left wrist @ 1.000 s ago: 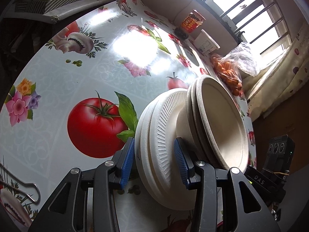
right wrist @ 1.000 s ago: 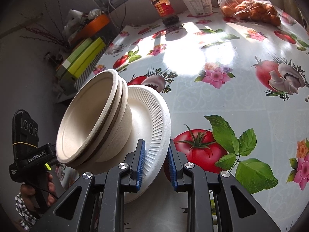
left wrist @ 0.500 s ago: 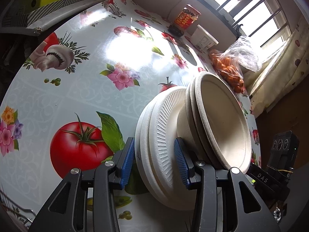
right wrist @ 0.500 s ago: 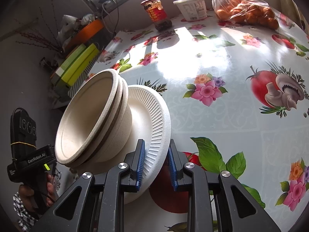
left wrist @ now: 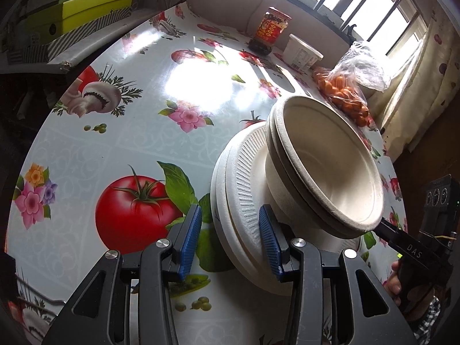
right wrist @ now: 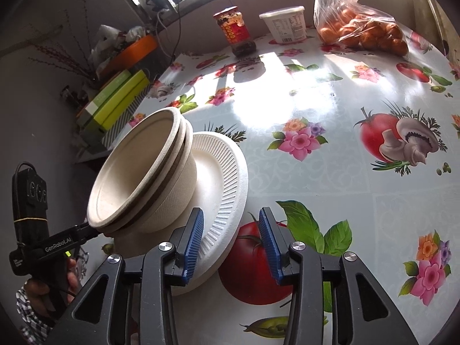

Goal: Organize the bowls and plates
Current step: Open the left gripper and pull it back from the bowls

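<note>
Plates [left wrist: 244, 195], stacked with two nested bowls [left wrist: 325, 166] on top, sit on the table [left wrist: 143, 143]. The left gripper [left wrist: 230, 238] straddles the stack's rim with a gap at its outer pad, seemingly not pinching, though that is hard to judge. The right gripper [right wrist: 230, 238] is opening around the opposite rim, pads clear.

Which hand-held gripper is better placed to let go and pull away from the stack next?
The right hand-held gripper: its jaws are opening, with gaps around the plates. The left hand-held gripper straddles the stack under the bowls.
</note>
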